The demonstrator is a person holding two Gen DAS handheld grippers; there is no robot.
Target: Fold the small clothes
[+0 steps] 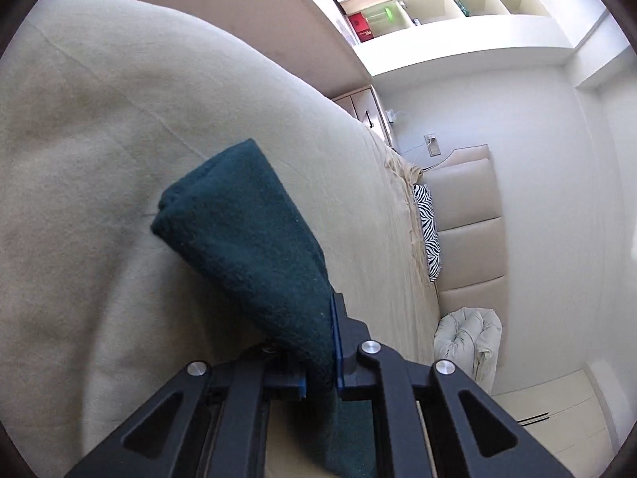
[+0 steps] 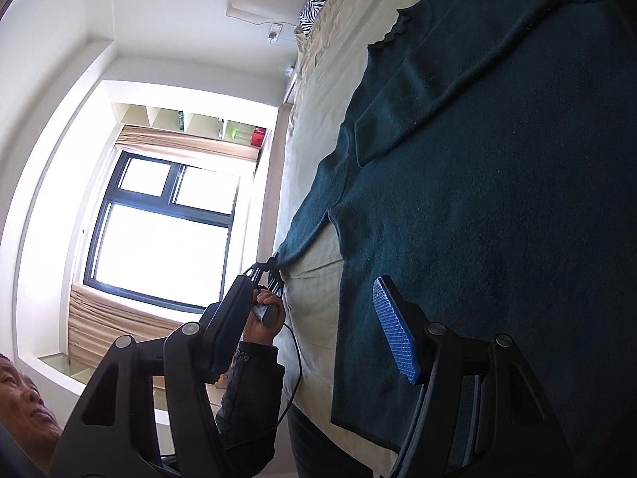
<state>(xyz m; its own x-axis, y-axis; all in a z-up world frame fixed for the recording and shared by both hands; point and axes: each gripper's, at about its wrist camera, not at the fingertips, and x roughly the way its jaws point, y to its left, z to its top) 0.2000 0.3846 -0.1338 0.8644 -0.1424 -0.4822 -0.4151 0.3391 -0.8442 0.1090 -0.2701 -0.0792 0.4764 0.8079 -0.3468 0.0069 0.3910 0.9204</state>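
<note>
A dark teal knitted sweater (image 2: 477,199) lies spread on a cream bedspread (image 2: 314,310). One sleeve is folded across its body. My left gripper (image 1: 320,342) is shut on the other sleeve (image 1: 247,231) and holds it lifted above the bed; it also shows in the right wrist view (image 2: 274,265) at the sleeve's end. My right gripper (image 2: 318,314) is open and empty, its blue-padded finger (image 2: 394,330) just over the sweater's lower body near the hem.
The bed's cream cover (image 1: 99,139) fills the left wrist view. A zebra pillow (image 1: 428,231) and padded headboard (image 1: 466,231) are at the bed's head. A window (image 2: 159,231) and shelves (image 2: 187,119) lie beyond. The person's hand (image 2: 264,318) holds the left gripper.
</note>
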